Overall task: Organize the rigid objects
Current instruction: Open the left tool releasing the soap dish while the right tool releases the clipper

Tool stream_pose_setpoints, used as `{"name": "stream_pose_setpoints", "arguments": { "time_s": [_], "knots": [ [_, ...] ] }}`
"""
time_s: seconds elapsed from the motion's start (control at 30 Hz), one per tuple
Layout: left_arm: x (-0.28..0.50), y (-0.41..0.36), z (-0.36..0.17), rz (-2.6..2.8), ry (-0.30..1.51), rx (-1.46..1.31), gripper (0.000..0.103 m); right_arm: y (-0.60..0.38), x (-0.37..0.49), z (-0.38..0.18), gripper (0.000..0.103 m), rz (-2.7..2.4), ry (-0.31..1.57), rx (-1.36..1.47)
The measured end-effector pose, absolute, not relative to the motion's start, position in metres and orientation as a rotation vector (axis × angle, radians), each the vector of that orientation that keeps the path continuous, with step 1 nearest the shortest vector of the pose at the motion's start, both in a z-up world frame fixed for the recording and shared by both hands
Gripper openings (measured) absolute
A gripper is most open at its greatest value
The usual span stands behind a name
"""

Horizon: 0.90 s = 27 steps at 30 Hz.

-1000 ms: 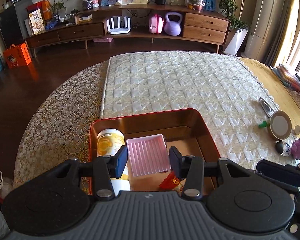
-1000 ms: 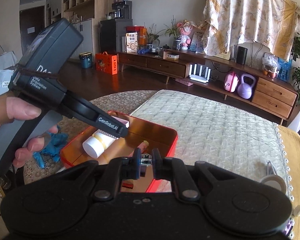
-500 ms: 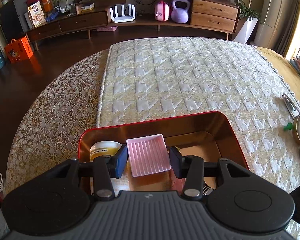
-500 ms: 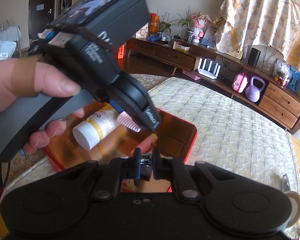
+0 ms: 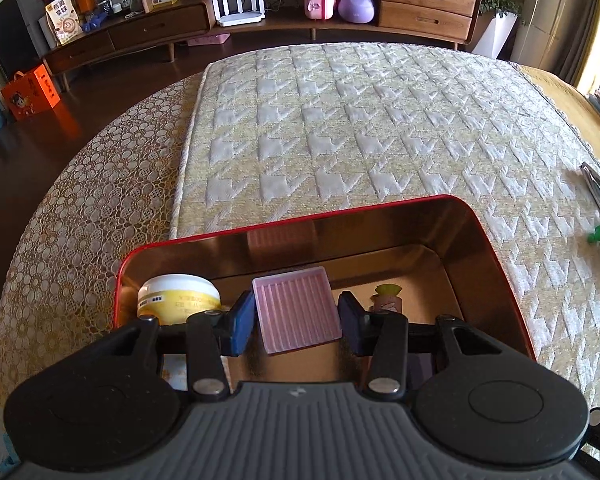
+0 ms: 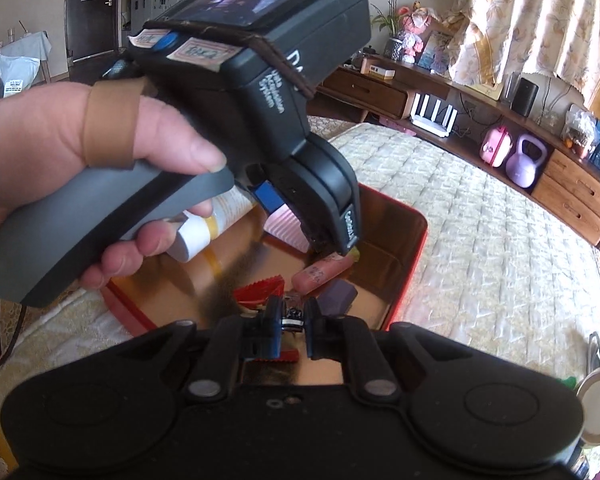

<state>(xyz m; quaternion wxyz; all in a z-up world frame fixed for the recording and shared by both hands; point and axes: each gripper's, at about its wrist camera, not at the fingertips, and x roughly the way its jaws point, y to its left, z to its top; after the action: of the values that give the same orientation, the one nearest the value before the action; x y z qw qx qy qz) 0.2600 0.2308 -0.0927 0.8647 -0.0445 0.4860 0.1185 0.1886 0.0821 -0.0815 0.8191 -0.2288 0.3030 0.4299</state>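
Note:
A red tin box (image 5: 380, 210) with a golden inside stands on the quilted table cover. My left gripper (image 5: 296, 320) hangs just over it, shut on a pink ribbed tray (image 5: 296, 308) held between the blue pads. In the right wrist view a hand holds that left gripper (image 6: 300, 220) above the box (image 6: 416, 232), with the tray (image 6: 282, 226) tilted. My right gripper (image 6: 292, 320) is low over the box's near side, shut on a small silver-and-black metal piece (image 6: 292, 322). In the box lie a white-and-yellow bottle (image 5: 178, 294), a pink tube (image 6: 324, 274), a red serrated packet (image 6: 260, 290) and a purple block (image 6: 338, 298).
The quilted cover (image 5: 360, 120) stretches far beyond the box. At the right edge lie a metal clip (image 5: 598, 190), a small green piece (image 5: 598, 236) and a round lid (image 6: 596, 404). A long wooden sideboard (image 5: 420, 4) stands across the floor behind the table.
Both grippers have come down toward the red box, which now looks larger and closer. The left gripper with the pink tray has moved in over the box in the right wrist view.

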Motion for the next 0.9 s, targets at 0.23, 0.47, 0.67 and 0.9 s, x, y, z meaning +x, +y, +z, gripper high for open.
{"name": "stream_pose_setpoints", "arguments": {
  "time_s": [0.23,0.47,0.67,0.9],
  "knots": [
    [0.261,0.232,-0.093,0.251,1.022,-0.117,0.046,0.079,0.187,-0.076,0.021,0.905,0.678,-0.448],
    [0.251,0.233,-0.088,0.262,1.008,-0.149,0.046,0.065,0.187,-0.065,0.035,0.92,0.7,-0.381],
    [0.237,0.23,-0.076,0.265,0.986,-0.162,0.052,0.057,0.186,-0.055,0.037,0.915,0.7,-0.35],
    [0.22,0.224,-0.058,0.25,0.955,-0.154,0.055,0.041,0.184,-0.041,0.042,0.906,0.696,-0.311]
  ]
}}
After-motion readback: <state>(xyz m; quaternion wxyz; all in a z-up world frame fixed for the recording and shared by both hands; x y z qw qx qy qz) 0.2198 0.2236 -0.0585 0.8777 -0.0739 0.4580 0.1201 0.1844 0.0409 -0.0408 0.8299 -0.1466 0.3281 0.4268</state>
